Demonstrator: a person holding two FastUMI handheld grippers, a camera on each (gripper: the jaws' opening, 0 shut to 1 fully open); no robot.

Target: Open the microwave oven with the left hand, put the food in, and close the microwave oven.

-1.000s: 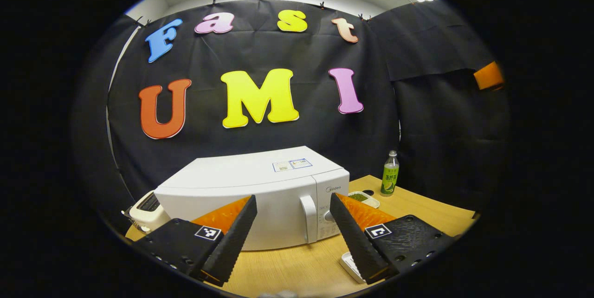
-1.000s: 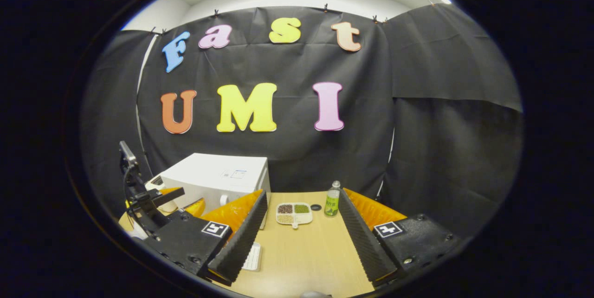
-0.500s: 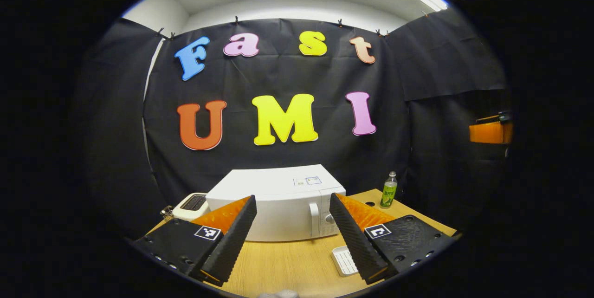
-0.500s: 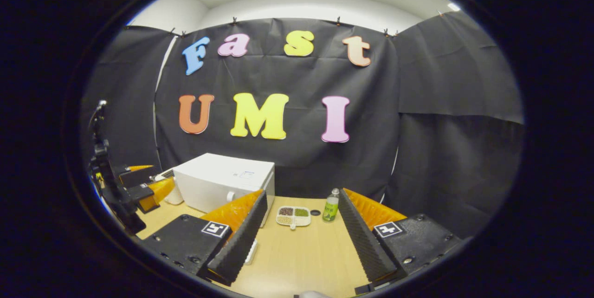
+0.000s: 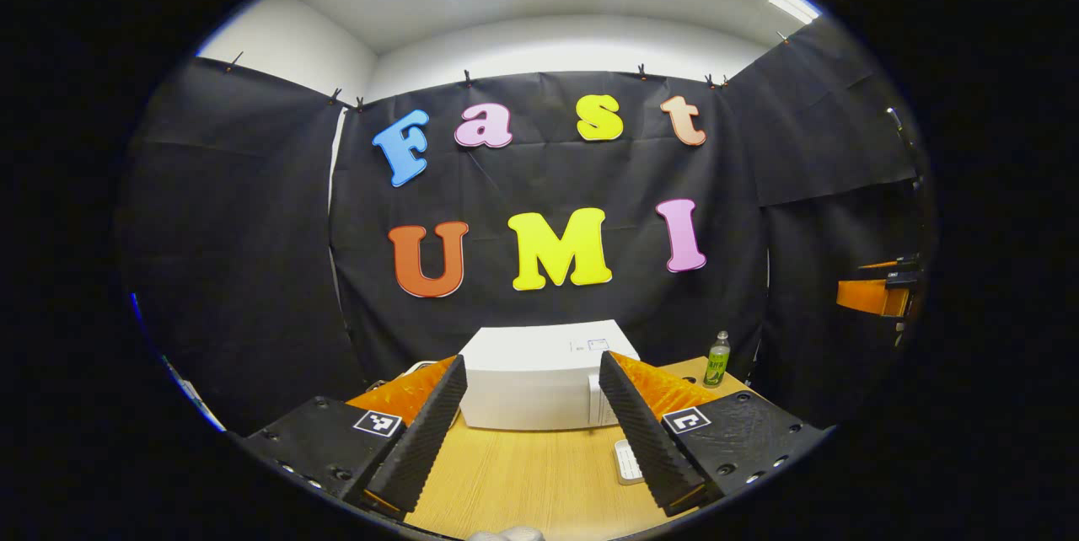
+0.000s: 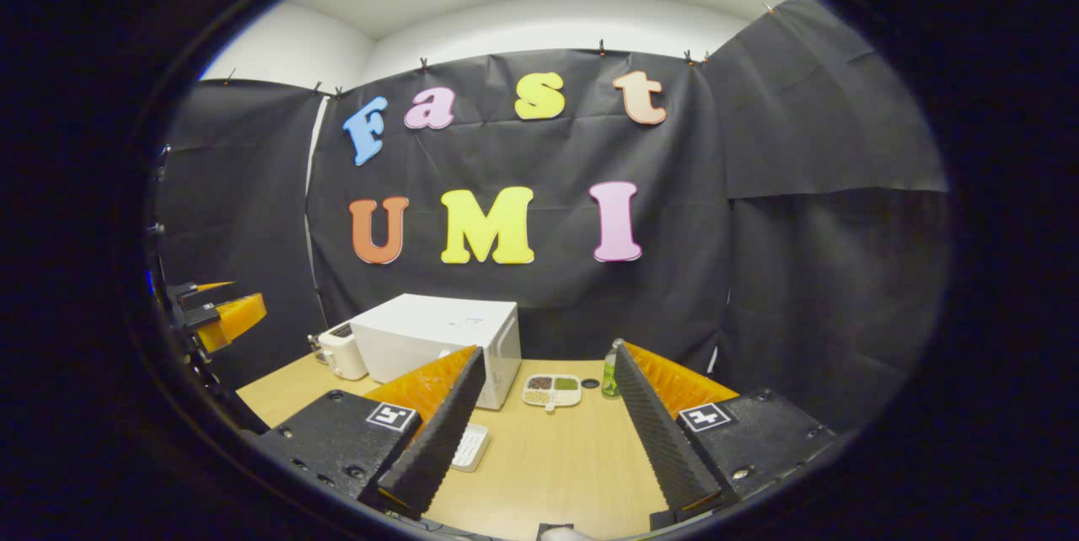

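Both grippers have pulled back from the microwave (image 5: pixel 544 372), jaws spread and empty. Its door is shut, and the food tray (image 6: pixel 552 390) sits on the table (image 6: pixel 548 465); nothing has started.

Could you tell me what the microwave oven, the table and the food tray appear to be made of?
The microwave oven: white painted metal or plastic, smooth and matte, judging by its even, seamless shell. The table: light wood or wood-look laminate, with faint straight grain lines. The food tray: probably white plastic or ceramic, with moulded compartments holding grains; too small to tell.
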